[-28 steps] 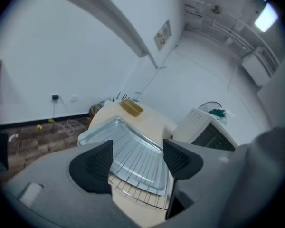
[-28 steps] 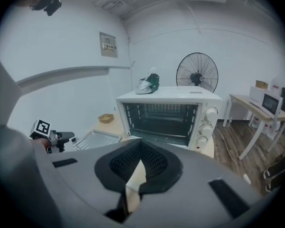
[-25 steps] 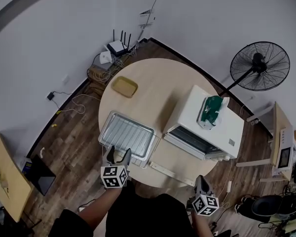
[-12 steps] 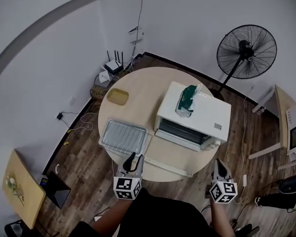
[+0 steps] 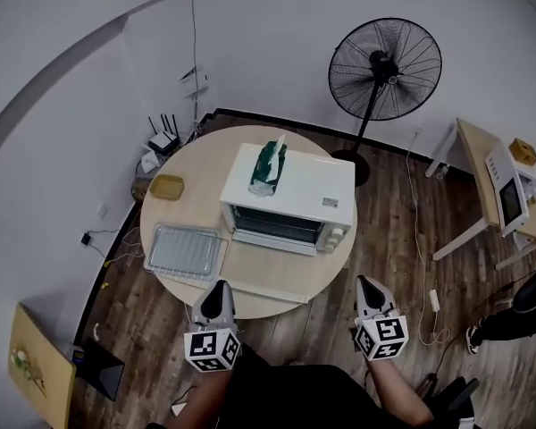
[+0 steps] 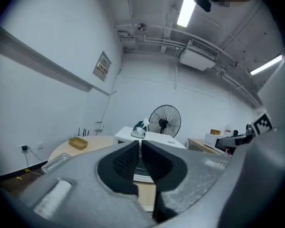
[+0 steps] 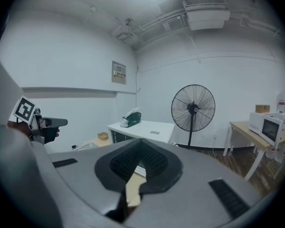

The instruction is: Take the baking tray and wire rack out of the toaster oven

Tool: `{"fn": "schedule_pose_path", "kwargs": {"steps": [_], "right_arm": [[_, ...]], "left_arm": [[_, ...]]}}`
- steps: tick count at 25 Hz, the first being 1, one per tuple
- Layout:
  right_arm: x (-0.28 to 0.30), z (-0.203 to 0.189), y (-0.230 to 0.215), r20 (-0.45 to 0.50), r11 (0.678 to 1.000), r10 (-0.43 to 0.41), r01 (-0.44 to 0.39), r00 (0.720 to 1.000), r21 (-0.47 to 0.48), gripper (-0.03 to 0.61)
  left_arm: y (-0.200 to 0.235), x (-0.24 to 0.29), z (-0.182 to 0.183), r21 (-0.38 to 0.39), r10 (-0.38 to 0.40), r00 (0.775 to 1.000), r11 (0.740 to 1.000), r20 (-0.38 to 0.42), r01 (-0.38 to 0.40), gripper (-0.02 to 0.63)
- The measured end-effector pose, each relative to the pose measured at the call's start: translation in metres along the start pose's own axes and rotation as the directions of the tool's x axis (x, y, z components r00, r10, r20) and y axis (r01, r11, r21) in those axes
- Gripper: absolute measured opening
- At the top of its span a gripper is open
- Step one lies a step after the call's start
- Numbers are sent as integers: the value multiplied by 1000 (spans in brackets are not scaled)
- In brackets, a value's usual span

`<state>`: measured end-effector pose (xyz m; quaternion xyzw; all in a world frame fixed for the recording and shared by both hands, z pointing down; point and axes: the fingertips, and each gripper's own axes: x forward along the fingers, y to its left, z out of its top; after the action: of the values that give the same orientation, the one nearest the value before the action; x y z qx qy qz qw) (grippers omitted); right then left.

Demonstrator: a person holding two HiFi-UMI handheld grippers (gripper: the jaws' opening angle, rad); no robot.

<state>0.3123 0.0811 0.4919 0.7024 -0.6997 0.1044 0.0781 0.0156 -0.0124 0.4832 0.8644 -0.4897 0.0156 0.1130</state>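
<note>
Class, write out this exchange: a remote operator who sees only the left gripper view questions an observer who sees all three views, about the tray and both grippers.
Operator: Is the tray out of the oven?
Observer: Yes. The baking tray lies on the round table, left of the toaster oven, with what looks like the wire rack in it.
Operator: What about the other gripper?
Observer: The right gripper has its jaws together on nothing.
Operator: Where is mine?
Observer: The left gripper hangs by the table's near edge, on the tray's side. Its jaws have just been closing, with nothing between them.
</note>
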Motion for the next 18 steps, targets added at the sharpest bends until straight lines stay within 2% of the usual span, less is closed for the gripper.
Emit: {"fn": "schedule_pose_path", "kwargs": {"steps": [8,18], "right_arm": [[-44,-5,-10,38,999,15,-14,999,-32,-11],[-60,-13,-10,51,999,34,-33,998,-26,-11]], "left_arm": [[-50,-25,-19,67,-6,1000,998,-30,8,31],[-59,-33,-35,84,-6,999,996,-49,10,31]]}}
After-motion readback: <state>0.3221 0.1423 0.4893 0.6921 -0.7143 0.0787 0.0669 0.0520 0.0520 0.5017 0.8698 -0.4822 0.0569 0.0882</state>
